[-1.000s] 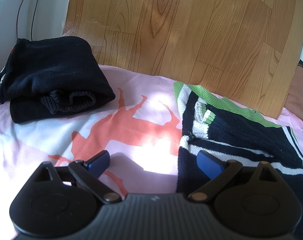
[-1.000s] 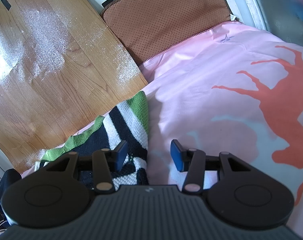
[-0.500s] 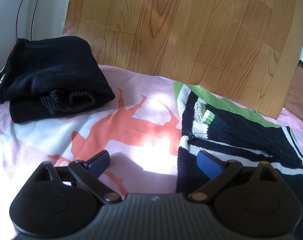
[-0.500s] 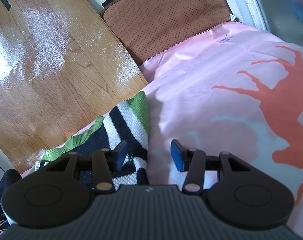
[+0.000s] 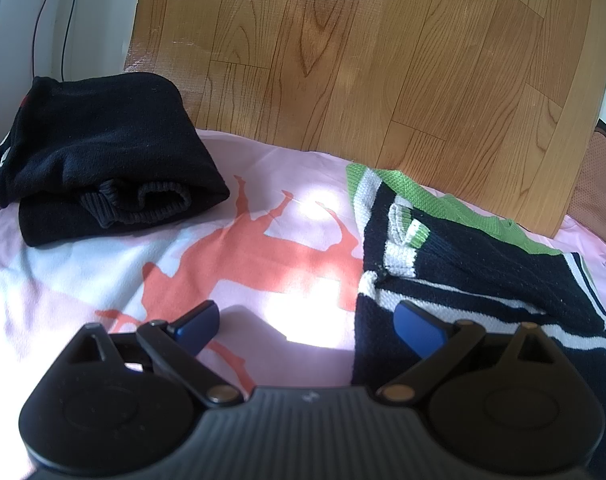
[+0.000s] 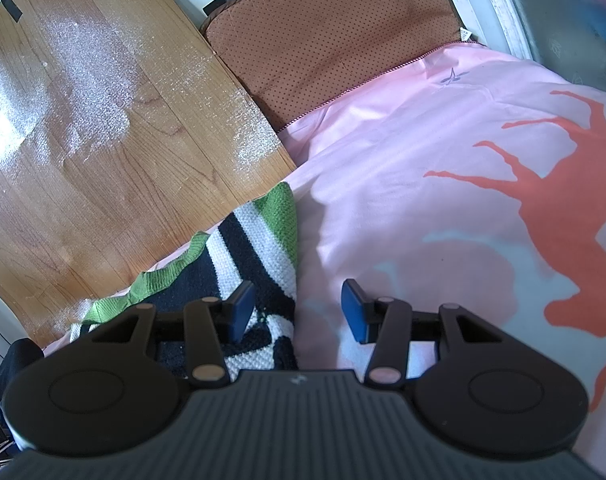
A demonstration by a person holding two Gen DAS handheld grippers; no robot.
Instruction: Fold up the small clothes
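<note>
Two claws, both spread, pinching nothing: left claw and right claw straddle opposite edges of striped knit sweater. Folded black garment lies well apart on pink bedsheet.

Place: I'm working in a home bedroom.
Bed: a pink quilt cover with coral figures.
Head end: a wood-grain board and a brown cushion.
Clothes: a folded black garment, a striped knit.
Wall: a cable hangs down.
</note>
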